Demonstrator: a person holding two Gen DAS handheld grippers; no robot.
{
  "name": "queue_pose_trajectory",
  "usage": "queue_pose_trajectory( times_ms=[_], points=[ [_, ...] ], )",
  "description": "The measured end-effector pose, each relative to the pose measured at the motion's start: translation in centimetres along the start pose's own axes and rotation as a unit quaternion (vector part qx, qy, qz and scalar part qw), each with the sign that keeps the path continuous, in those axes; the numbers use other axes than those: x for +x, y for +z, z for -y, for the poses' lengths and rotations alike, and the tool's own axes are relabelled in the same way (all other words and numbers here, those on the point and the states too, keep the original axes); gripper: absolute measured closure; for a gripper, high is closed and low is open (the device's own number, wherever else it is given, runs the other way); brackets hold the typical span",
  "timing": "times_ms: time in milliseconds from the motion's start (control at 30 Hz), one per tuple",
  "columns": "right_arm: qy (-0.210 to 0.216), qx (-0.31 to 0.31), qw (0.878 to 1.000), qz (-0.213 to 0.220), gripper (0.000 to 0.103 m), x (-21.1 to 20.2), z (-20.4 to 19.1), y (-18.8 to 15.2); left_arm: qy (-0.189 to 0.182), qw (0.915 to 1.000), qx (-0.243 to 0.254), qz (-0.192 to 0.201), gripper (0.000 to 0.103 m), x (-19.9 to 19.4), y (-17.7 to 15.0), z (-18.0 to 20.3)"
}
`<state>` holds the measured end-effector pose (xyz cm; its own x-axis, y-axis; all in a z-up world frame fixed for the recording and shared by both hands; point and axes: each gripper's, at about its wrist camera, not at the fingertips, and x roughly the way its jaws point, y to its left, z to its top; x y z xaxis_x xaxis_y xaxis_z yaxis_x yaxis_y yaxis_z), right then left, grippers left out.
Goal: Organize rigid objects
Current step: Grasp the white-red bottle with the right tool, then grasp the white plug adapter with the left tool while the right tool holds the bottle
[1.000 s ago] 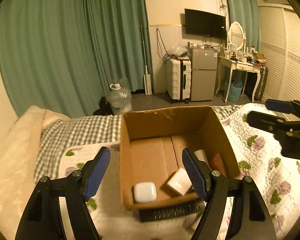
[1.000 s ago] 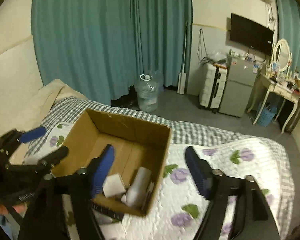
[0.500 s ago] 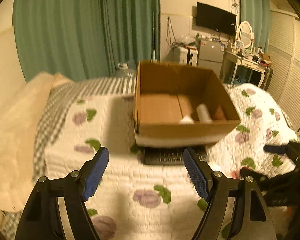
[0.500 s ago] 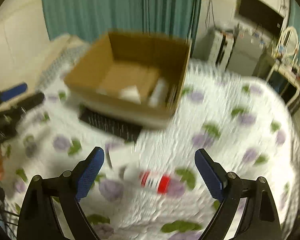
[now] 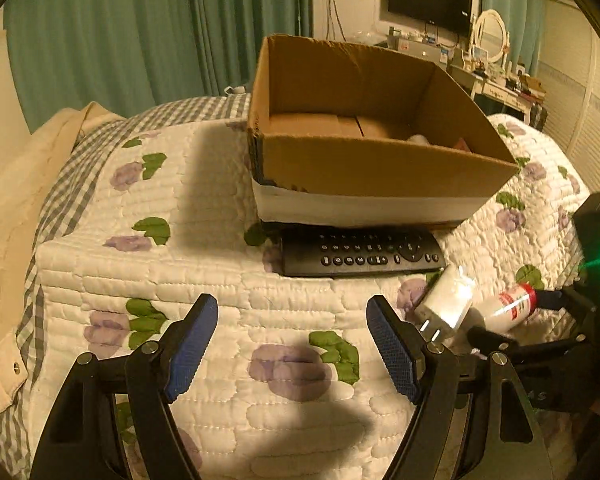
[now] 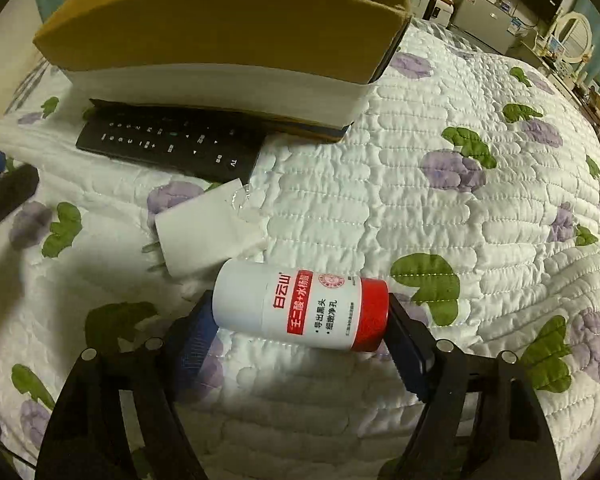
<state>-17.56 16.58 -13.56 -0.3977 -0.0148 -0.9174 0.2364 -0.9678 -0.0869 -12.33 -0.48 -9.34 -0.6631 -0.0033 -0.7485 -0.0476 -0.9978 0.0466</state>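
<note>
Right wrist view: the right gripper [image 6: 300, 336] straddles a white bottle with a red cap [image 6: 300, 310] lying on the floral quilt [image 6: 440, 200]; its jaws have just been closing, whether the pads press I cannot tell. A white charger [image 6: 208, 232] lies at the bottle's ten o'clock, a black remote [image 6: 172, 144] and cardboard box [image 6: 220, 36] beyond. The left gripper [image 5: 292, 344] hangs apart, empty.

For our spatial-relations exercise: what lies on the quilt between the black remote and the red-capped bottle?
A white charger plug lies between the remote and the bottle, clearest in the right wrist view.
</note>
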Motion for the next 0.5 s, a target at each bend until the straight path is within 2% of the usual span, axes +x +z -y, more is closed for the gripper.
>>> queue_pose_trajectory(
  times_ms=[267,500],
  points=[
    [0.031,0.021,0.996,0.076,0.025,-4.8,2.3,-0.5,-0.015,0.9996,0.023,0.000,0.024,-0.5,1.0,2.3],
    [0.013,0.032,0.993,0.116,0.025,-9.0,5.4,0.9,-0.041,0.9983,0.041,-0.010,0.024,0.7,2.1,5.2]
  ],
)
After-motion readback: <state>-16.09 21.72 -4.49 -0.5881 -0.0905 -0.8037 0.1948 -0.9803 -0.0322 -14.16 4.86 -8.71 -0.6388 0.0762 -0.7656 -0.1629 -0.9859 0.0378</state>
